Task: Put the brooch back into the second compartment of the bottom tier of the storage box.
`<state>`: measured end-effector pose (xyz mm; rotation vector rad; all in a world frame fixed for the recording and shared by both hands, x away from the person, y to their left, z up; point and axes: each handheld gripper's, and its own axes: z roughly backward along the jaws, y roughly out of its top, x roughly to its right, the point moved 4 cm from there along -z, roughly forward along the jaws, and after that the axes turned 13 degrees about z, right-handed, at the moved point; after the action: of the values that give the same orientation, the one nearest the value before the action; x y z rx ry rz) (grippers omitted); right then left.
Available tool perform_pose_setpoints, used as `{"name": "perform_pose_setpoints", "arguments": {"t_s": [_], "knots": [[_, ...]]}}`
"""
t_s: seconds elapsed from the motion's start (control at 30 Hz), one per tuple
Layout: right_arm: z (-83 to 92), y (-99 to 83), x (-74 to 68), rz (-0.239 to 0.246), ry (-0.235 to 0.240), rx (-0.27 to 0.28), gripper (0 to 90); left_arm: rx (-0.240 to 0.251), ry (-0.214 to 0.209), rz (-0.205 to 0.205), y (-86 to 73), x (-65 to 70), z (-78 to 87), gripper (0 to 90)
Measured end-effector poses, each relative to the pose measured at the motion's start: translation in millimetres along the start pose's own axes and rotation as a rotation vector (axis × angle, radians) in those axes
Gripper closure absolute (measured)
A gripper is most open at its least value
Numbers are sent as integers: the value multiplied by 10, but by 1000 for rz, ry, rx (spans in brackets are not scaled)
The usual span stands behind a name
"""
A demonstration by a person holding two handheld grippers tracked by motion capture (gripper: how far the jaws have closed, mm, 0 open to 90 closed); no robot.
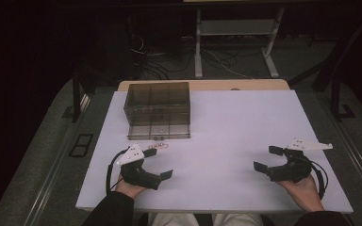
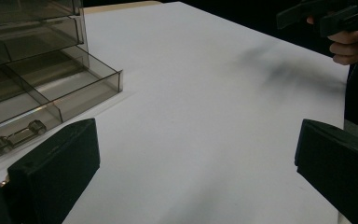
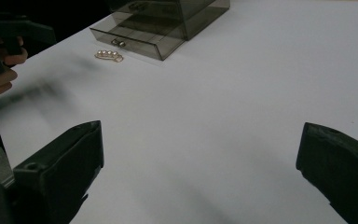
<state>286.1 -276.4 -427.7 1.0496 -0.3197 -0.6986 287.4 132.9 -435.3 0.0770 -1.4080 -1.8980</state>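
High view: my left gripper (image 1: 161, 163) and right gripper (image 1: 262, 158) rest on the white table (image 1: 226, 122), well apart, each with jaws spread wide and holding nothing. A smoky clear drawer box (image 1: 158, 110) stands at the far left, its bottom drawer (image 3: 135, 41) pulled out. A small pearl clip (image 3: 109, 55) lies on the table just before that drawer.
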Motion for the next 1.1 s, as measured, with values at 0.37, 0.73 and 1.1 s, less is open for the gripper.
{"name": "perform_pose_setpoints", "arguments": {"t_s": [0.37,0.73,1.1], "knots": [[-3,-2,-7,6,14,-3,4,6,-19,4,4,14,5,0],[-12,-6,-23,15,24,-15,4,-15,-28,-5,-2,50,1,0],[-5,-9,-33,16,26,-22,4,-51,-33,-12,16,86,-6,0]]}}
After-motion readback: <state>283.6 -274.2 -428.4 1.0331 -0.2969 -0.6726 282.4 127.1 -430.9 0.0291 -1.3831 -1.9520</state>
